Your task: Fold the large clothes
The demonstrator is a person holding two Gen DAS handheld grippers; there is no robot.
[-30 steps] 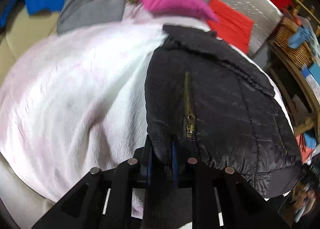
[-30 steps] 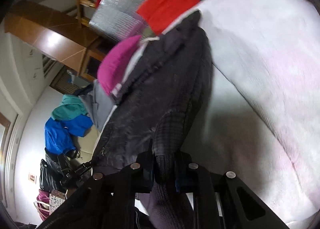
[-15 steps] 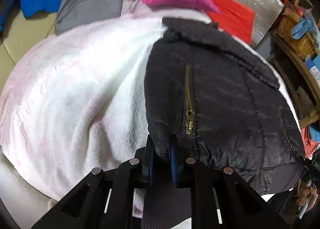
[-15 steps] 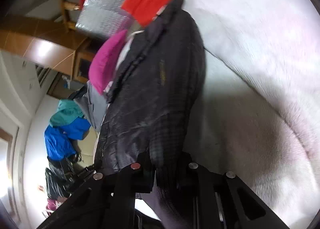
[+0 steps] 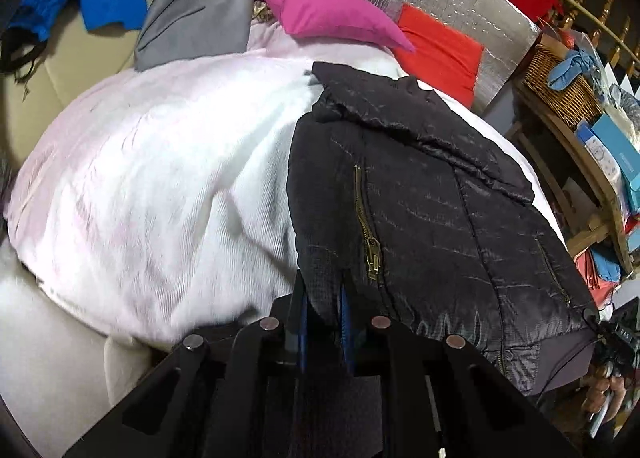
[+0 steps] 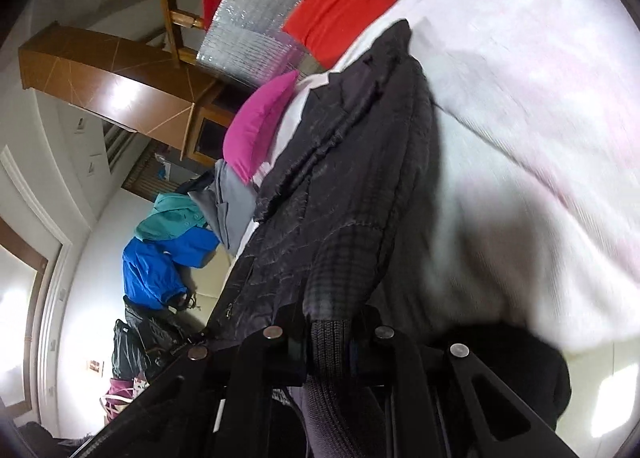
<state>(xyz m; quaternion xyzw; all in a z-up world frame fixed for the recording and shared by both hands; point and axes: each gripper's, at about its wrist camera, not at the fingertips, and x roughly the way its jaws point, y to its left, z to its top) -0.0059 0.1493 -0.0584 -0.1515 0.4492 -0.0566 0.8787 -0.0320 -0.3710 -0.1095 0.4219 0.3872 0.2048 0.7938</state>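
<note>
Where pinched (both ends): jacket between grippers.

Right tongs pinch the black jacket's ribbed cuff (over pale blanket)

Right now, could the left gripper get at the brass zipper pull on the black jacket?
Probably not: the left gripper is shut on the black jacket hem. The zipper pull lies close ahead, uncovered, so it must release first.

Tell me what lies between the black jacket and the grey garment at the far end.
In the left wrist view, only the white blanket spreads between the black jacket and the grey garment. The magenta pillow sits off to the side.
</note>
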